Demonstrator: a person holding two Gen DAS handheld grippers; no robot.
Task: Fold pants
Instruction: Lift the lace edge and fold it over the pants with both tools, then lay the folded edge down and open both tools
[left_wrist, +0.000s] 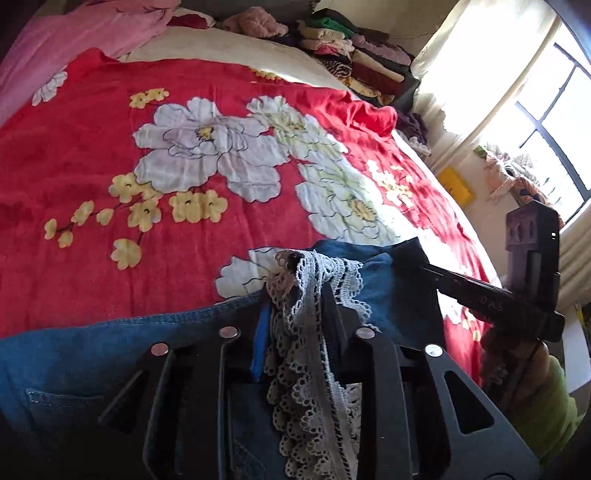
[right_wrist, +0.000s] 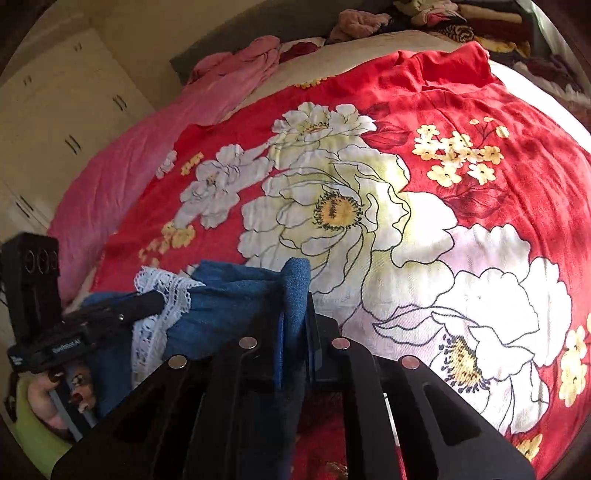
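Observation:
The pants are blue denim (left_wrist: 92, 354) with a grey-white lace trim (left_wrist: 310, 295). They lie on a red flowered blanket (left_wrist: 92, 166). My left gripper (left_wrist: 299, 273) is shut on the lace-trimmed edge of the pants. My right gripper (right_wrist: 295, 291) is shut on a fold of the blue denim (right_wrist: 236, 291), held just above the blanket (right_wrist: 480, 92). The right gripper also shows in the left wrist view (left_wrist: 428, 269), close to the right of the left one. The left gripper shows in the right wrist view (right_wrist: 155, 299) by the lace (right_wrist: 166, 295).
A pink blanket (left_wrist: 74, 37) lies along the far left of the bed. Stacks of folded clothes (left_wrist: 354, 55) sit at the head. A bright window (left_wrist: 546, 129) is at the right. White cupboards (right_wrist: 55, 122) stand left of the bed.

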